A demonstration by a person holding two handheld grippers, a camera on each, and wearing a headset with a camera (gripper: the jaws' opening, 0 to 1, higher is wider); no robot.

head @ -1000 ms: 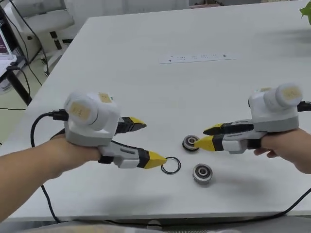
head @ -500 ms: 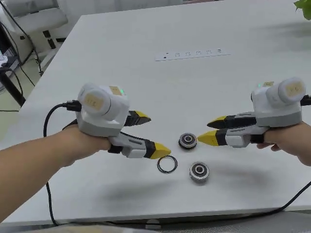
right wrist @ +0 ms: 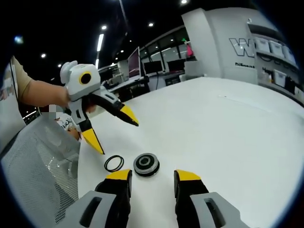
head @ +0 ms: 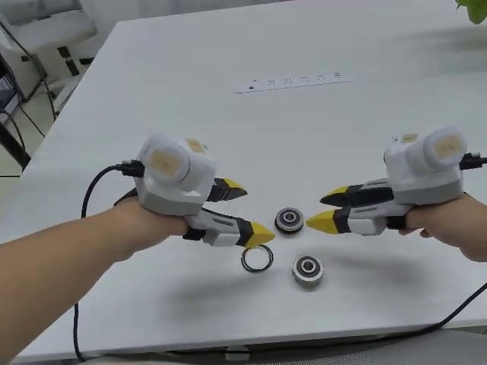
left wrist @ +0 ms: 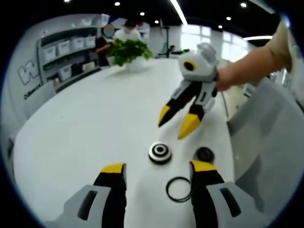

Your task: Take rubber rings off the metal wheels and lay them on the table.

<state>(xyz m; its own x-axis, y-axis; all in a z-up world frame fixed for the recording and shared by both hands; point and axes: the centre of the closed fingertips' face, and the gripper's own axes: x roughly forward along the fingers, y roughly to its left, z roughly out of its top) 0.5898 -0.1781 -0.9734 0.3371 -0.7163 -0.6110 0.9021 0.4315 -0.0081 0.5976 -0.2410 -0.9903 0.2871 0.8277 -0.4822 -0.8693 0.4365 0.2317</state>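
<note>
Left gripper (head: pixel 249 211): jaws wide apart, holding nothing. Its nearer yellow tip sits at the ring's (head: pixel 257 258) far edge; cannot tell if they touch. Right gripper (head: pixel 319 211): jaws apart but narrower, also holding nothing, tips pointing left at the far wheel (head: pixel 289 220) from just beside it.

Ring lies flat on the table (head: pixel 190 91), loose, near-left of the far wheel. Near wheel (head: pixel 307 268) lies just right of the ring, apart from it. Both wheels lie flat, hubs up.

In the left gripper view the far wheel sits just ahead of the open jaws, between them. Power strip (head: pixel 293 80) lies far across the table. A cable (head: pixel 91 201) trails from the left gripper.
</note>
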